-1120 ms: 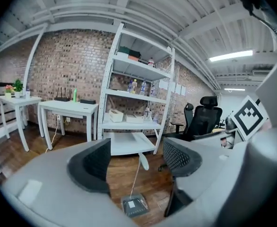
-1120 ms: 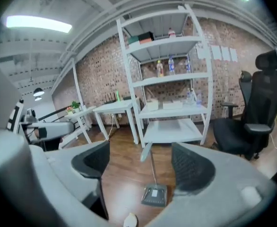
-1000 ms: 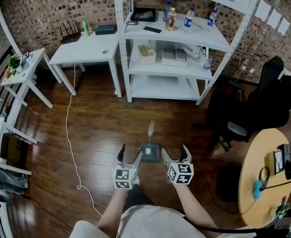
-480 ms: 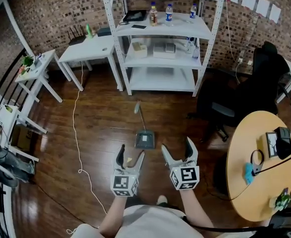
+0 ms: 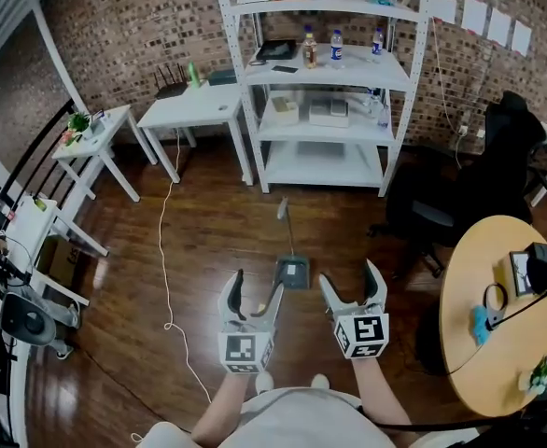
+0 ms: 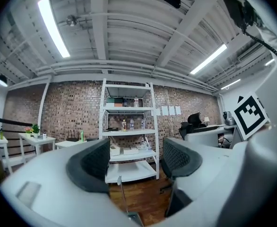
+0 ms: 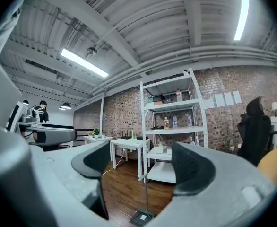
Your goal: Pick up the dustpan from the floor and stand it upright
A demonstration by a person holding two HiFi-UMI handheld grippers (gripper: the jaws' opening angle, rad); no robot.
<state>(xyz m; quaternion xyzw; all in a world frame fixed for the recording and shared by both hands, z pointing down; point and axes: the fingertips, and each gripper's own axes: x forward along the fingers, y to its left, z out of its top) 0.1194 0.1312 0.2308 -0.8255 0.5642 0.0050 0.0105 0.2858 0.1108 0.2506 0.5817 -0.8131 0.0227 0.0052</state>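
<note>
Left tongs (image 5: 257,292) hung over the wooden floor (image 5: 208,241) with jaws spread and nothing between them, just as a second before. Back then the tips of both pairs sat close on either side of the dustpan, and since then both had drawn back toward the person. The dustpan (image 5: 292,272) now rested on the floor just ahead of the tips, in the gap between the two pairs. Neither pair touched it, and in the head view it lay nearest the left pair's inner jaw. Its thin handle (image 5: 286,231) ran off toward the white shelf unit (image 5: 325,161). In both gripper views the handle seemed to rise from the dustpan rather than lie flat, though that was hard to be sure of. Right tongs (image 5: 350,286) were likewise held apart and empty, the dustpan (image 7: 142,217) showing low between their jaws. Farther right stood a black office chair (image 5: 460,203) and a round wooden table (image 5: 497,362).
</note>
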